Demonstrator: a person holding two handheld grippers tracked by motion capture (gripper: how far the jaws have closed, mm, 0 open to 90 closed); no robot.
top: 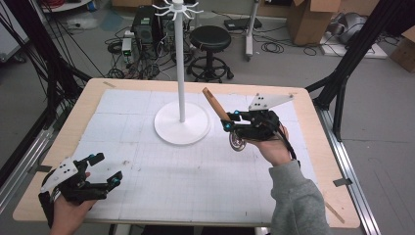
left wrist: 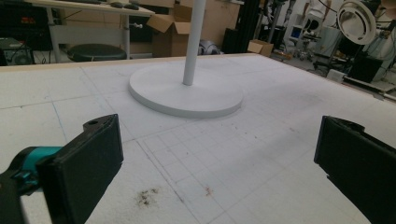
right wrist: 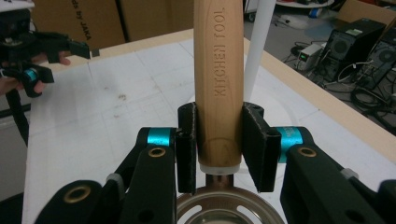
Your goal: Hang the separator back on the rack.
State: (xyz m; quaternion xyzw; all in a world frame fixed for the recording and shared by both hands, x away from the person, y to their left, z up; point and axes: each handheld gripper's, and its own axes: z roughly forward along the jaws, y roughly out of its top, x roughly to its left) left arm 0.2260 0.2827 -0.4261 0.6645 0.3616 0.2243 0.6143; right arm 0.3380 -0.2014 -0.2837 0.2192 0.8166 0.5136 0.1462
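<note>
Tongs on the left sit low at the near left corner of the table, gripped in the person's left hand, jaws spread wide with nothing between them; in the left gripper view their two black pads stand far apart above the white gridded mat, which carries a few small brown specks. Further along, near the middle of the table's far half, a white stand rises from a round base on the mat. To its right, the right tongs are clamped on a kitchen tool's wooden handle, which tilts up and away toward the stand's pole, clear of the mat. In the right gripper view the handle sits squarely between both pads, lettering facing the camera, and the tool's metal ring-shaped head hangs just below the jaws.
</note>
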